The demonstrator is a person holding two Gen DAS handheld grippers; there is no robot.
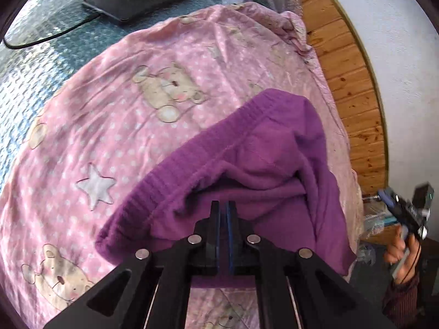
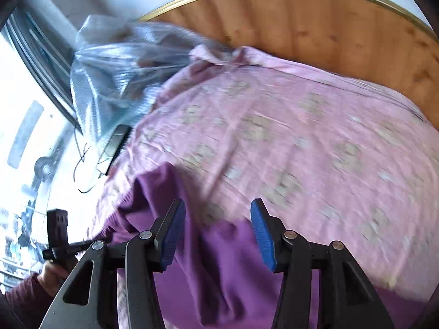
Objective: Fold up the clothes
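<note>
Covering most of the bed, we see a pink dotted bedsheet w/ teddy-bear and star print (image 1: pixel 115 126). On it lies a purple fleece garment w/ ribbed hem (image 1: pixel 263 148), bunched, long axis running diag. from near-left to far-right in left view. Our left gripper (image 1: pixel 222 208) pinches a fold of it, pads together. Our right gripper (image 2: pixel 218 213) hovers over it, fingers spread, holding nothing.

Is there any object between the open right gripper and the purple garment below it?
Nothing visible. The right gripper hangs open directly over the purple garment, with only pink sheet around it.
</note>
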